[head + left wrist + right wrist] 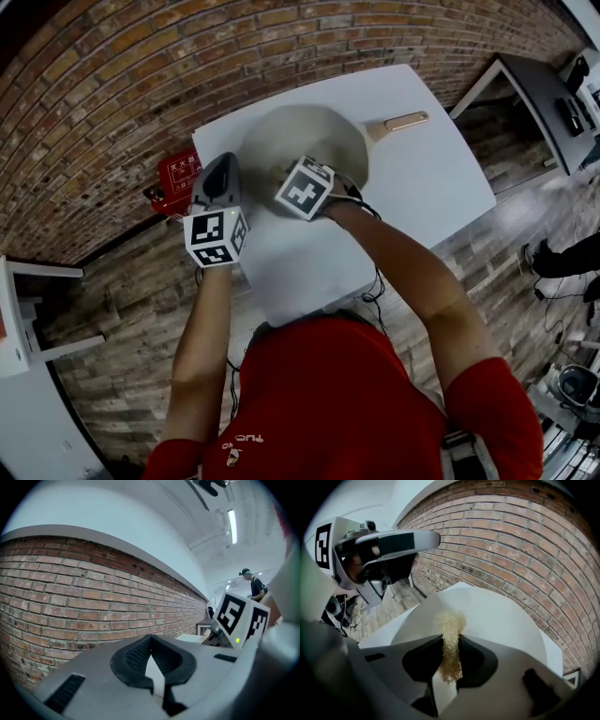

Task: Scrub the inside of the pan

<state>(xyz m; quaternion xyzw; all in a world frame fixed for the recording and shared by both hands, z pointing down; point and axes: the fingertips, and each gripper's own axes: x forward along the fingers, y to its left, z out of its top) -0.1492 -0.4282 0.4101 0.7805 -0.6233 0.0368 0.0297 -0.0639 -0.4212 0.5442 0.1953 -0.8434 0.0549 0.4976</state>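
A cream pan (pixel 305 141) with a tan handle (pixel 405 121) lies on the white table (pixel 422 178). My right gripper (pixel 291 178) hangs over the pan's near rim, shut on a straw-coloured scrubber (pixel 450 639) whose frayed end sticks out towards the pan's pale inside (pixel 501 616). Whether the scrubber touches the pan I cannot tell. My left gripper (pixel 223 169) is held left of the pan, off the table's left edge, aimed at the brick wall. Its jaws (pixel 150 641) are shut with nothing between them. It also shows in the right gripper view, the left gripper (pixel 389 545) at upper left.
A red box (pixel 176 180) sits on the floor by the brick wall (pixel 141 84), just left of the table. A dark desk (pixel 534 94) stands at the far right. A person (pixel 255 585) stands far off. White furniture (pixel 28 319) is at the left.
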